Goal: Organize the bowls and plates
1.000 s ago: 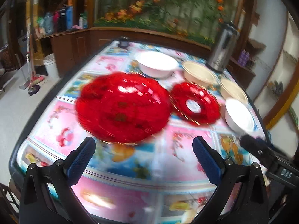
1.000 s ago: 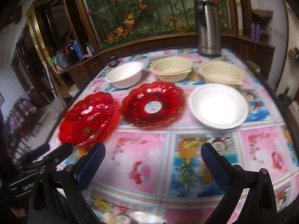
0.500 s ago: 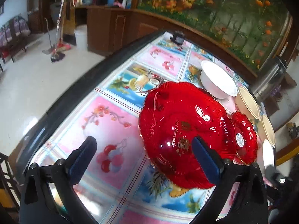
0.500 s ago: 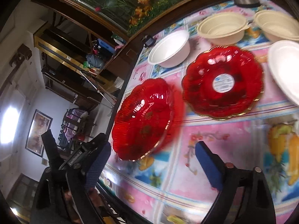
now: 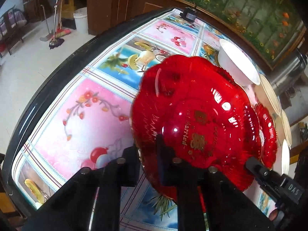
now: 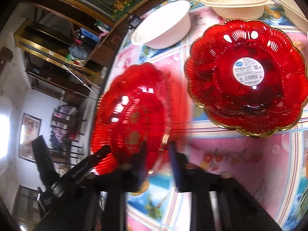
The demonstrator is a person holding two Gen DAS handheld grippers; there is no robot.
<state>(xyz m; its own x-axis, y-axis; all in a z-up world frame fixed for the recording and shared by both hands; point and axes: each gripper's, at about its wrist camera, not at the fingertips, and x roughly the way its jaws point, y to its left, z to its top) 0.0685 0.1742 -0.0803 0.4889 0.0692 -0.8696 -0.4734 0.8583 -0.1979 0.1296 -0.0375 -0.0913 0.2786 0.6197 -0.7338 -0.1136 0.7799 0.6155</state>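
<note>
A red scalloped plate with gold lettering (image 5: 196, 119) sits near the table's left edge. My left gripper (image 5: 148, 154) is shut on its near rim, one finger under and one over. My right gripper (image 6: 156, 152) is shut on the same plate's (image 6: 132, 115) rim from the other side; that view is blurred. A second red plate with a white sticker (image 6: 248, 77) lies flat to the right. A white bowl (image 6: 163, 28) and a cream bowl (image 6: 233, 2) stand behind.
The table has a colourful fruit-print cloth (image 5: 92, 115) and a dark rounded edge (image 5: 48, 88) close to the left. A steel thermos (image 5: 286, 71) stands at the back. More cream and white bowls (image 5: 269, 96) line the right side.
Both grippers were open and back from the plate; now both have closed on the rim of the left red plate. The plate is tilted and blurred in the right wrist view.
</note>
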